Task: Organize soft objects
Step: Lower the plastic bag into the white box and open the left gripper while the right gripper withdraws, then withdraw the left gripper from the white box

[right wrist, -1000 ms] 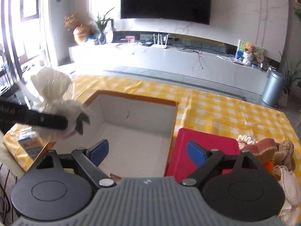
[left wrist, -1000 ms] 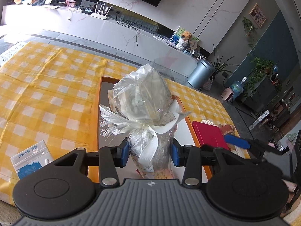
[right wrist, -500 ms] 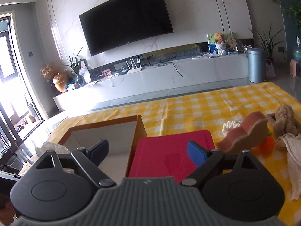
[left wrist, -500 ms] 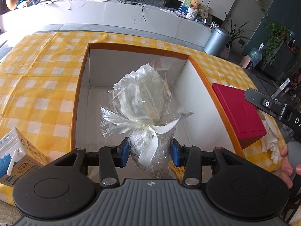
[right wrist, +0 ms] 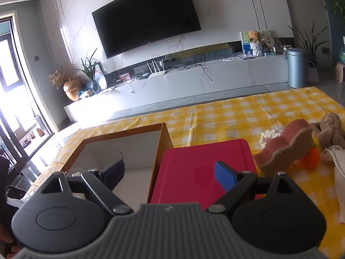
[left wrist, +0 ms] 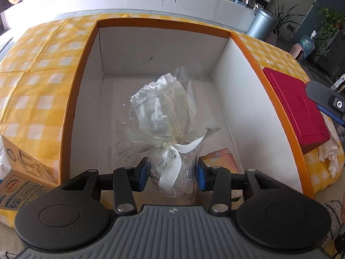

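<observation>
Left gripper [left wrist: 172,173] carried cellophane bundle [left wrist: 166,116] from above the rim down inside orange box [left wrist: 71,99]. Right gripper [right wrist: 170,172] swung toward 3 o'clock, over red lid [right wrist: 194,161].

A home living room: a large wall-mounted television [right wrist: 146,15] hangs above a long white media console [right wrist: 194,79], with potted plants [right wrist: 308,41] and a teddy bear [right wrist: 254,36] at the console's right end.

Bright daylight, window [right wrist: 13,99] glare left, fisheye edge distortion
</observation>
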Demonstrator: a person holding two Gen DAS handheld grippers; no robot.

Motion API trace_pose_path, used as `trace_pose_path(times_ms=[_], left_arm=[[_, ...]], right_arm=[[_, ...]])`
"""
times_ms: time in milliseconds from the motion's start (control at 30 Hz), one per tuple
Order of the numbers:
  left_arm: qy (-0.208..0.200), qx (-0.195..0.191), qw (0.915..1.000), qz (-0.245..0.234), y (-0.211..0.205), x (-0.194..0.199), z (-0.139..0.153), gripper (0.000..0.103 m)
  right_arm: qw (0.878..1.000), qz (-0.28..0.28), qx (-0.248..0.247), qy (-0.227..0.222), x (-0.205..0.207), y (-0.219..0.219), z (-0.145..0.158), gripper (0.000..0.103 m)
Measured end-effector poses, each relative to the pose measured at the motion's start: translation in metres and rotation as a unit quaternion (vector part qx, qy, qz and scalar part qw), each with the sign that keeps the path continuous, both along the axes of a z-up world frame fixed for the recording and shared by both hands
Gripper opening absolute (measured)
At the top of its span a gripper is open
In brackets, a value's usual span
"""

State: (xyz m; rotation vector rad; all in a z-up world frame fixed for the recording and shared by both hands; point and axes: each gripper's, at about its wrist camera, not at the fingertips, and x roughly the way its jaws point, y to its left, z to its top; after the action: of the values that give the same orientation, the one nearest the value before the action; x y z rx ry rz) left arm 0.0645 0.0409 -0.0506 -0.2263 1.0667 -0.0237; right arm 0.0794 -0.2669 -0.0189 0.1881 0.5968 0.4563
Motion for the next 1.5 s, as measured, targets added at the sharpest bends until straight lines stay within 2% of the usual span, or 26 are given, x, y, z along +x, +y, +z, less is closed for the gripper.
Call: trace_pose_path(times_ms=[100,267,333,433,500,567,633,833,900,1033,1133,1233,1333,1400,1500], left_arm=[[0.020,0.016,0.9991,-0.034,-0.009,0.001,-0.003,0.050],[0.022,0.041,0.9964,-0.071,-0.031,0.000,-0.004,0.050],[0.027,0.041,0.9957,-0.078,-0.039,0.002,-0.004,0.050],[0.024,0.062,0.9943,-0.083,-0.050,0.003,-0.004,0.050],[0.023,0.051,0.9955,-0.076,-0.048,0.003,-0.005,0.049],[0.030,0.012,0.9978,-0.057,-0.035,0.002,-0.007,0.050],[0.041,-0.014,0.9972,-0.061,-0.025,0.002,-0.008,0.050],[0.085,-0.001,0.9936,-0.074,-0.014,0.001,-0.009,0.055],[0.085,0.010,0.9934,-0.075,-0.015,-0.001,-0.008,0.068],[0.037,0.061,0.9940,-0.084,-0.023,-0.013,0.007,0.079],[-0.006,0.085,0.9946,-0.059,-0.022,-0.019,0.024,0.084],[-0.044,0.084,0.9954,-0.014,-0.015,-0.025,0.041,0.087],[-0.095,0.094,0.9905,0.036,-0.008,-0.035,0.058,0.089],[-0.122,0.094,0.9868,0.049,-0.005,-0.041,0.068,0.089],[-0.156,0.071,0.9829,0.068,0.000,-0.044,0.080,0.089]], right_arm=[[1.000,-0.001,0.004,0.005,0.001,-0.001,0.001,0.089],[1.000,-0.008,0.015,0.015,0.001,0.000,0.001,0.089],[1.000,-0.001,0.016,0.011,-0.001,0.001,0.003,0.089],[1.000,0.005,0.013,0.005,-0.002,0.003,0.006,0.089],[1.000,0.006,0.015,0.005,-0.003,0.003,0.006,0.089],[1.000,0.009,0.024,0.010,-0.002,0.001,0.006,0.089],[0.999,0.009,0.029,0.015,-0.001,-0.001,0.005,0.089],[1.000,0.004,0.018,0.016,-0.002,-0.002,0.005,0.089],[1.000,0.004,0.015,0.018,-0.002,-0.001,0.004,0.089],[1.000,0.009,0.008,0.019,-0.003,0.000,0.004,0.089],[1.000,0.009,0.006,0.018,-0.003,0.001,0.005,0.089],[1.000,0.008,0.006,0.018,-0.003,0.001,0.005,0.089],[1.000,0.005,0.006,0.018,-0.003,-0.001,0.007,0.090],[1.000,0.002,0.005,0.016,-0.003,-0.004,0.009,0.090],[1.000,-0.005,0.002,0.011,-0.005,-0.011,0.014,0.090]])
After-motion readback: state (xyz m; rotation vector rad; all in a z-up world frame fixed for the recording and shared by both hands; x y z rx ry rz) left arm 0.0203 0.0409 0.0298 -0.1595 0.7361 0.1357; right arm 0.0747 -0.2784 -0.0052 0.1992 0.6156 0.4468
